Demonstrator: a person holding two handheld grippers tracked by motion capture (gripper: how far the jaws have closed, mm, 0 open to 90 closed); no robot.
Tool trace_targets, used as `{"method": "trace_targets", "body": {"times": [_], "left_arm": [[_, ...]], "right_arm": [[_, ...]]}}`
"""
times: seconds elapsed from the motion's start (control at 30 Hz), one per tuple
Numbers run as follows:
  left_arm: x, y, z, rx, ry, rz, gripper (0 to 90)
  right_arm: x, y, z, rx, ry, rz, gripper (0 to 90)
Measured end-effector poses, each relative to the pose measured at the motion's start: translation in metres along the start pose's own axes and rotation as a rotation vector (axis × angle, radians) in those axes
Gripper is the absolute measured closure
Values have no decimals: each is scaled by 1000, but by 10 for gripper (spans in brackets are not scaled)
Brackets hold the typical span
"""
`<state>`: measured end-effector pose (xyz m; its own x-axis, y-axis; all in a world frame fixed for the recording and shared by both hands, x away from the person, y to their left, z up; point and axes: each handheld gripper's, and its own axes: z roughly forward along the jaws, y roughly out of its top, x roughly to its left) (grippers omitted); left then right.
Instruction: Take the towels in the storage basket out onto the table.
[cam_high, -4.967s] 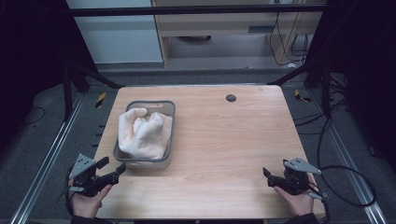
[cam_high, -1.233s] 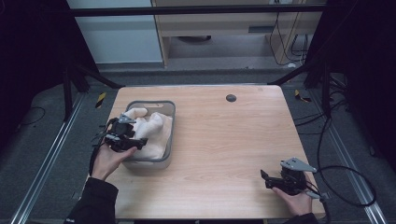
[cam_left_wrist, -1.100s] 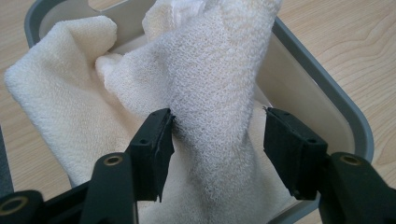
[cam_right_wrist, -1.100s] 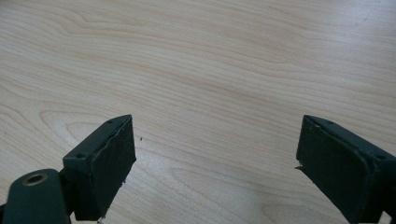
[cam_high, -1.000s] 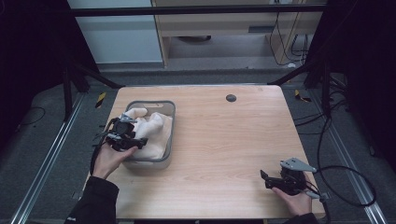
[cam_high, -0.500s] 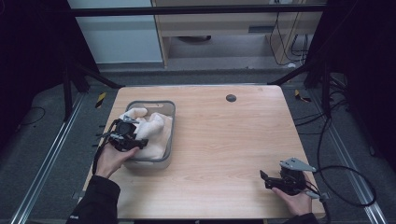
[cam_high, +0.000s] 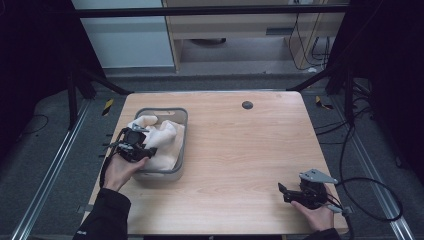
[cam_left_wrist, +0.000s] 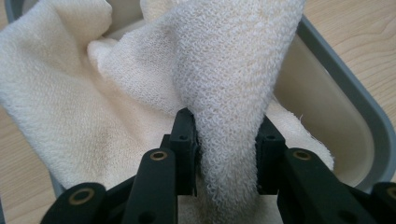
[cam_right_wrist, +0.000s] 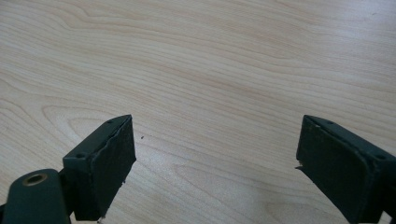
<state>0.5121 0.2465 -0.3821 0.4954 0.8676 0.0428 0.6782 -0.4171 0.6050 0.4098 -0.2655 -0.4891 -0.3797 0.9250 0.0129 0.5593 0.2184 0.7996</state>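
A cream terry towel (cam_high: 165, 138) (cam_left_wrist: 140, 84) lies bunched in a grey tub (cam_high: 181, 120) (cam_left_wrist: 355, 116) on the left of the wooden table. My left gripper (cam_high: 146, 151) (cam_left_wrist: 226, 140) reaches into the tub from its left side; its jaws have just been closing and now pinch a thick fold of the towel between the pads. Near the table's front right corner my right gripper (cam_high: 283, 192) (cam_right_wrist: 212, 163) rests in a hand, open, with bare wood between its fingers (cam_right_wrist: 105, 158).
A small dark round hole (cam_high: 247, 105) sits near the table's far edge. Black frame bars and cables run along both sides of the table (cam_high: 260, 150). A light cabinet stands on the floor beyond it.
The left hand came from the front left corner to the tub and its jaws closed on a fold of the towel. The right gripper stayed where it was.
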Motion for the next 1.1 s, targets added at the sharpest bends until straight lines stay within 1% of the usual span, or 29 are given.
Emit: {"method": "trace_targets", "body": {"times": [0.1, 0.17, 0.2, 0.23, 0.33, 0.37, 0.4, 0.47, 0.5, 0.53, 0.73, 0.77, 0.83, 0.9, 0.93, 1.1], "left_arm": [[1, 2, -7, -19, 6, 0, 676], [2, 4, -13, -24, 11, -4, 679], [2, 4, -13, -24, 11, -4, 680], [3, 7, -19, -32, 18, -4, 681], [5, 11, -27, -48, 19, -12, 684], [5, 11, -27, -48, 19, -12, 685], [6, 14, -33, -61, 21, -21, 685], [7, 17, -38, -76, 23, -26, 688], [7, 17, -38, -76, 23, -26, 689], [8, 21, -45, -88, 25, -23, 691], [8, 28, -59, -118, 25, -27, 693], [8, 28, -59, -118, 25, -27, 693], [7, 31, -65, -134, 31, -18, 693], [6, 32, -68, -138, 24, -18, 693], [5, 34, -73, -146, 22, -15, 693], [3, 38, -83, -156, 30, -6, 693]], "right_arm": [[0, 0, 0, 1, 0, 1, 116], [0, 0, 0, 1, -1, 1, 116], [0, 0, 0, 2, 0, 1, 116], [0, 0, 0, 1, 0, 0, 117], [0, 0, 0, 2, 0, 2, 116], [0, 0, 0, 2, 0, 2, 116], [0, 0, 0, 3, 1, 3, 116], [0, 0, 0, 3, 1, 2, 117], [0, 0, 0, 2, 1, 1, 117], [0, 0, 0, 3, 1, 3, 117], [0, 0, 0, 2, 2, 2, 117], [0, 0, 0, 2, 3, 2, 116], [1, 0, 0, 3, 3, 2, 116], [1, 0, 0, 3, 3, 2, 117], [1, 0, 1, 4, 4, 1, 116], [1, 0, 1, 5, 8, -2, 116]]}}
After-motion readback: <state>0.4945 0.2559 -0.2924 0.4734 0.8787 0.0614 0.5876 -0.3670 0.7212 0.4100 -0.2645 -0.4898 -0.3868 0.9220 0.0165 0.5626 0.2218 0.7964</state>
